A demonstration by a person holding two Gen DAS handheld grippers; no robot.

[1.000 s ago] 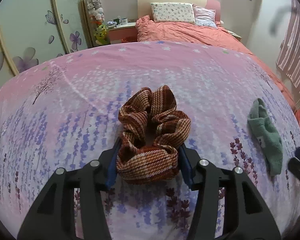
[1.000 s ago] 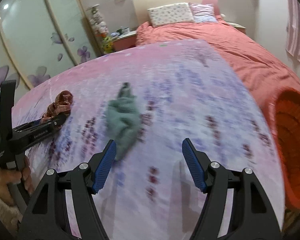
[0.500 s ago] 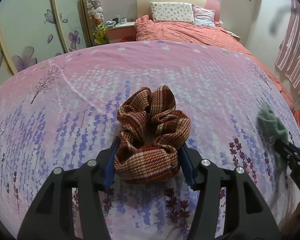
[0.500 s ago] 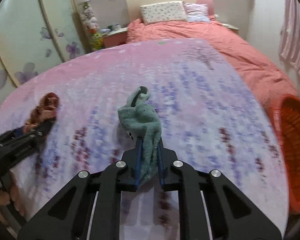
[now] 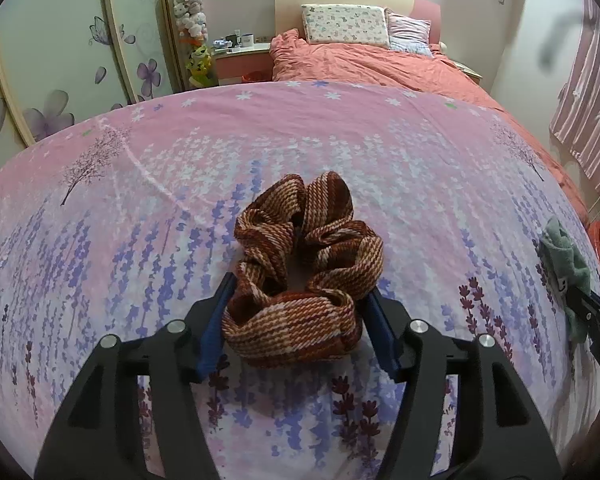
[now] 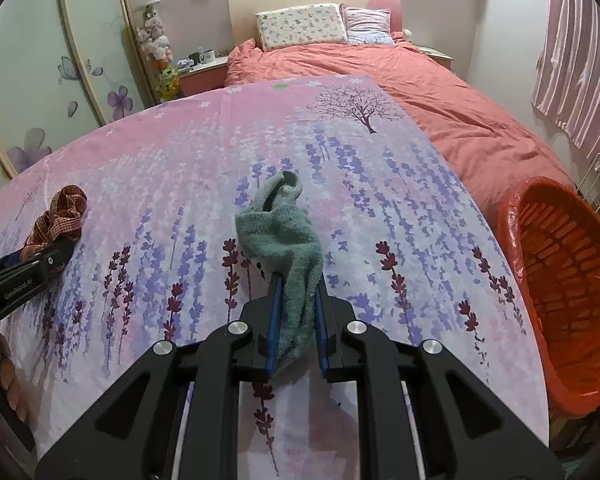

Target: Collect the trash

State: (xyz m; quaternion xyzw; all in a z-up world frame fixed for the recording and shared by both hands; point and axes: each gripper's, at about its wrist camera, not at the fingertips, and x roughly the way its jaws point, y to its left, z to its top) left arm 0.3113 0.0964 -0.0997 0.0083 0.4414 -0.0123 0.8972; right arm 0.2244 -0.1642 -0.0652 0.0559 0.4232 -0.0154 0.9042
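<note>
A brown-and-cream woven scrunchie [image 5: 304, 272] lies on the pink lavender-print sheet [image 5: 140, 208]. My left gripper [image 5: 300, 284] straddles its near end. Its jaws are opening, and the blue pads [image 5: 212, 328] stand at the scrunchie's sides without squeezing it. A teal fuzzy sock [image 6: 284, 236] lies in the middle of the sheet in the right wrist view. My right gripper [image 6: 298, 280] is shut on its near end. In the right wrist view the left gripper [image 6: 32, 268] and scrunchie [image 6: 56, 216] show at far left. In the left wrist view the sock [image 5: 564, 256] and right gripper [image 5: 596, 312] show at far right.
An orange plastic basket [image 6: 560, 264] stands off the bed's right edge, close to the sock. A coral duvet [image 6: 440, 92] and two pillows [image 6: 300, 26] lie at the far end. A nightstand with cups [image 5: 240, 46] and floral wardrobe doors [image 5: 60, 60] are at the left.
My right gripper came down over the sock and closed on its near end. My left gripper's jaws widened a little around the scrunchie, which has spread out between them.
</note>
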